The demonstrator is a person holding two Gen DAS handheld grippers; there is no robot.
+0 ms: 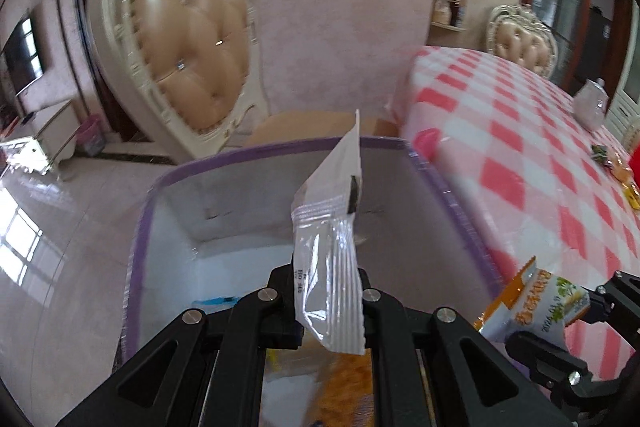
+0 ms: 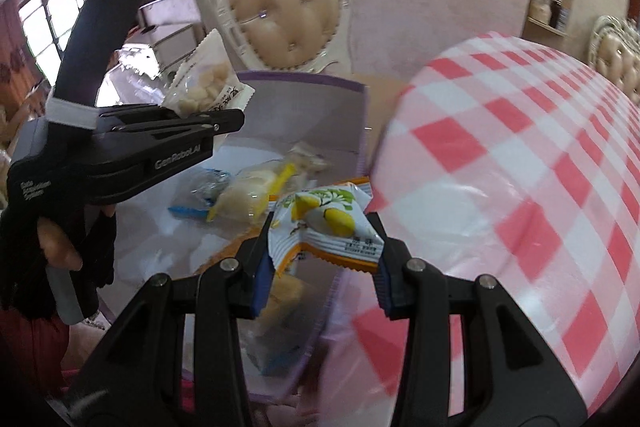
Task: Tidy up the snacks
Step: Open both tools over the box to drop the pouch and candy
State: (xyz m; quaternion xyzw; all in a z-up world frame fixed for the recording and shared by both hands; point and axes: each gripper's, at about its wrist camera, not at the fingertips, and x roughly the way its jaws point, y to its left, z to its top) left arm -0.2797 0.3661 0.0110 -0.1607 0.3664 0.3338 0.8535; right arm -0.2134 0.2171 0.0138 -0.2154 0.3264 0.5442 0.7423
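Observation:
My left gripper [image 1: 326, 291] is shut on a clear-and-white snack packet [image 1: 330, 259] and holds it upright over the purple-rimmed white storage box [image 1: 168, 179]. In the right wrist view the same packet [image 2: 206, 79] shows pale round pieces, held by the left gripper [image 2: 236, 117] above the box [image 2: 320, 83]. My right gripper [image 2: 322, 259] is shut on a white-and-orange packet with yellow fruit print [image 2: 326, 227], at the box's right edge beside the table. That packet also shows in the left wrist view [image 1: 532, 307]. Several wrapped snacks [image 2: 248, 195] lie in the box.
A table with a pink-and-white checked cloth [image 1: 520, 147] stands right of the box; more snacks [image 1: 620, 167] and a clear bottle [image 1: 592, 103] lie at its far end. A cream tufted chair [image 1: 188, 59] stands behind the box. Shiny floor lies to the left.

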